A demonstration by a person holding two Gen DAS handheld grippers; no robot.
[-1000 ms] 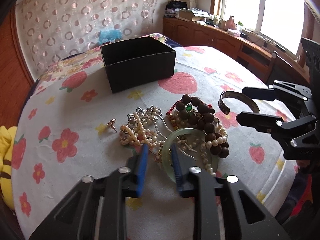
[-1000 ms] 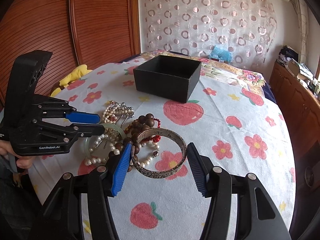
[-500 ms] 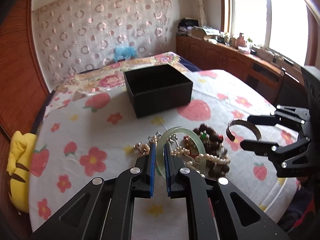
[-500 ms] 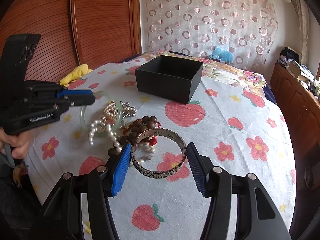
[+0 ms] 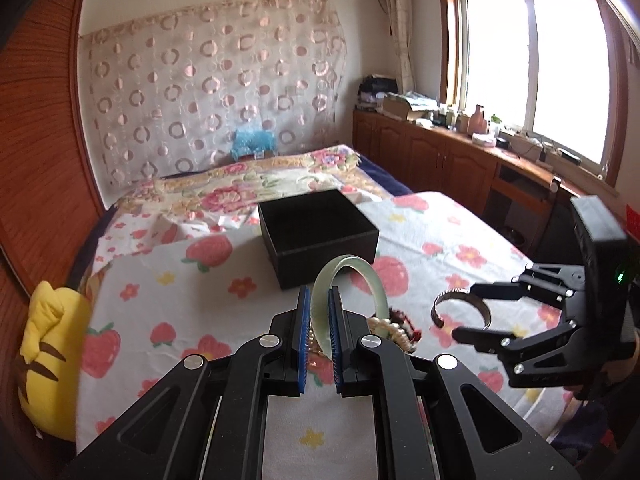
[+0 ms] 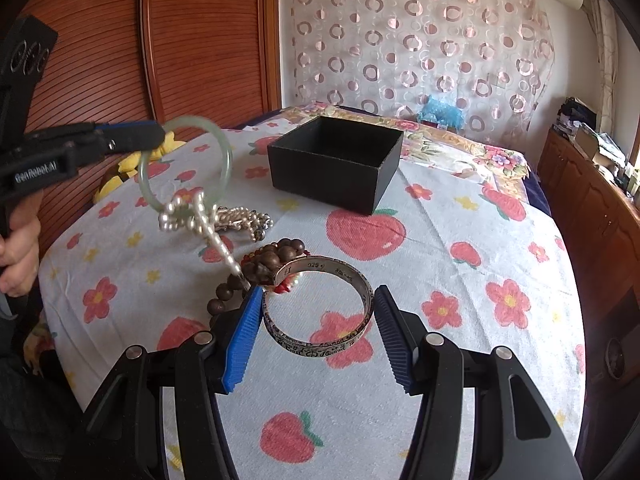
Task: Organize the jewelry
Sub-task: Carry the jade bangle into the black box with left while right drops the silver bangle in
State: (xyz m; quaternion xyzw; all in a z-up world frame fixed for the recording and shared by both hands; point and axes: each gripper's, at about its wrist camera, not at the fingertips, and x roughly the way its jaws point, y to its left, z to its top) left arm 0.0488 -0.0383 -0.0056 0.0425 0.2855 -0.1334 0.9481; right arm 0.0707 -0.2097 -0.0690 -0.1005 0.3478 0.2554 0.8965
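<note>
My left gripper (image 5: pixel 319 312) is shut on a pale green jade bangle (image 5: pixel 352 276) and holds it in the air; the bangle also shows in the right wrist view (image 6: pixel 224 156). A pearl strand (image 6: pixel 200 220) hangs tangled from the bangle down to the pile. My right gripper (image 6: pixel 316 328) is open, its fingers on either side of a silver cuff bracelet (image 6: pixel 320 308) lying on the cloth. A dark wooden bead bracelet (image 6: pixel 276 258) and more pearls (image 6: pixel 240 218) lie beside the cuff. An open black box (image 6: pixel 336 164) stands farther back; it also shows in the left wrist view (image 5: pixel 316 236).
The table (image 6: pixel 460 216) has a white cloth with strawberries and flowers. A yellow plush toy (image 5: pixel 52 356) sits at the left edge. A bed (image 5: pixel 248 184) lies behind the box. Wooden cabinets (image 5: pixel 440 160) run under the window at right.
My left gripper has closed on the jade bangle and lifted it off the pile, dragging a pearl strand up with it. My right gripper has stayed around the silver cuff.
</note>
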